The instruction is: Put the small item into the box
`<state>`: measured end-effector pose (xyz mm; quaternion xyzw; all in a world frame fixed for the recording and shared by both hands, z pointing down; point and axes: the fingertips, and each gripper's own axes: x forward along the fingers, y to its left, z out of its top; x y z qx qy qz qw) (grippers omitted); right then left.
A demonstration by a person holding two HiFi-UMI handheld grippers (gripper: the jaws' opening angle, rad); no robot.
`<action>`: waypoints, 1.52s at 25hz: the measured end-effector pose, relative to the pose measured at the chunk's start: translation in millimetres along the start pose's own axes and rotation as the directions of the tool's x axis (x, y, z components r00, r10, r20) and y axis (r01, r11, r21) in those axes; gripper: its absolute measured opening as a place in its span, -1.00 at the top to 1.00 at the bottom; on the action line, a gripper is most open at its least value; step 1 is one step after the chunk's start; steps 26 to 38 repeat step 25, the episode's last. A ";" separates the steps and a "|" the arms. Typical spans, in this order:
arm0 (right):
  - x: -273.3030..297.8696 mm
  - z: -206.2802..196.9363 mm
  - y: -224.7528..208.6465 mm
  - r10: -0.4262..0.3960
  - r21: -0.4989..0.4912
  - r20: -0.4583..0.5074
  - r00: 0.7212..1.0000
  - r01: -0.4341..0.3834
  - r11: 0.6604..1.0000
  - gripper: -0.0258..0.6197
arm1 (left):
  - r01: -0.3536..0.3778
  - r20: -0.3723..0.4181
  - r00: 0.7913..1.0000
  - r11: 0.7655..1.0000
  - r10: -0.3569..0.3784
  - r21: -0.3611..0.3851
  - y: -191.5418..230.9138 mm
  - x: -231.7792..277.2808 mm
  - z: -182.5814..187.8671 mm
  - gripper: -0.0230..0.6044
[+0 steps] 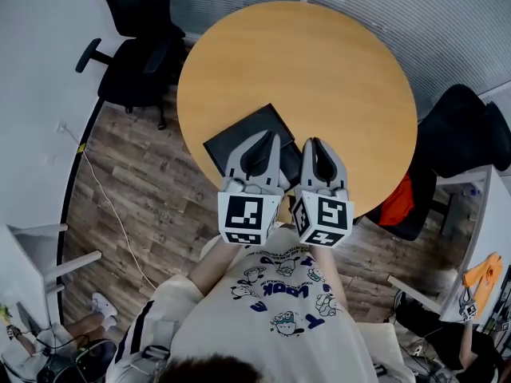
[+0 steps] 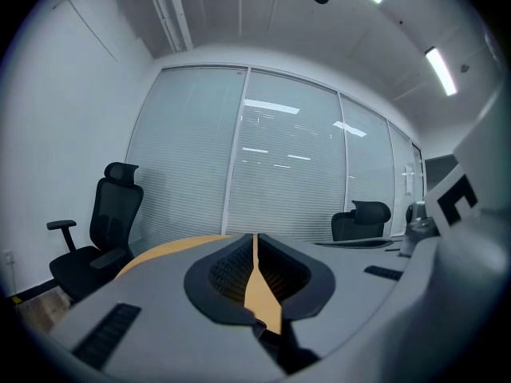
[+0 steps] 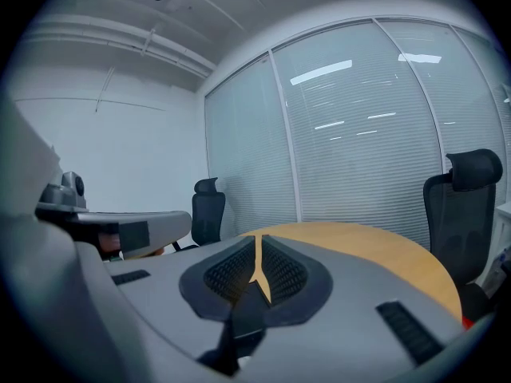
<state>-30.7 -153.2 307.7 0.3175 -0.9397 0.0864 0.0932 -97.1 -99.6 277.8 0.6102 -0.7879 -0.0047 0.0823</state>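
Note:
A flat black box (image 1: pixel 243 134) lies on the round wooden table (image 1: pixel 319 70) near its front edge, partly covered by my two grippers. They hang side by side just above it, pointing away from me. In the head view my left gripper (image 1: pixel 275 136) has its jaws together, and so does my right gripper (image 1: pixel 312 142). In the left gripper view the left gripper (image 2: pixel 255 238) shows only a thin slit with the table top behind it. The right gripper (image 3: pixel 258 239) looks the same in its own view. Nothing shows between either pair of jaws. No small item is in sight.
Black office chairs stand at the table's far left (image 1: pixel 136 46) and right (image 1: pixel 463 138). An orange-red thing (image 1: pixel 402 202) lies under the right chair. A white cable (image 1: pixel 108 198) runs over the wood floor. Blinds cover glass walls (image 2: pixel 287 166) behind the table.

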 end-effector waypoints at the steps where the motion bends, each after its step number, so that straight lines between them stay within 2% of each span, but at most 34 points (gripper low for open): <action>1: 0.0 0.1 -0.3 0.000 0.001 0.001 1.000 0.000 1.000 0.78 | 0.000 0.000 1.000 1.000 0.000 0.002 -0.5 0.1 0.1 0.83; 38: 7.1 -0.8 5.8 0.015 0.001 -0.009 1.000 -0.015 1.000 0.79 | 0.003 -0.009 1.000 1.000 -0.003 -0.009 5.2 2.7 -1.3 0.83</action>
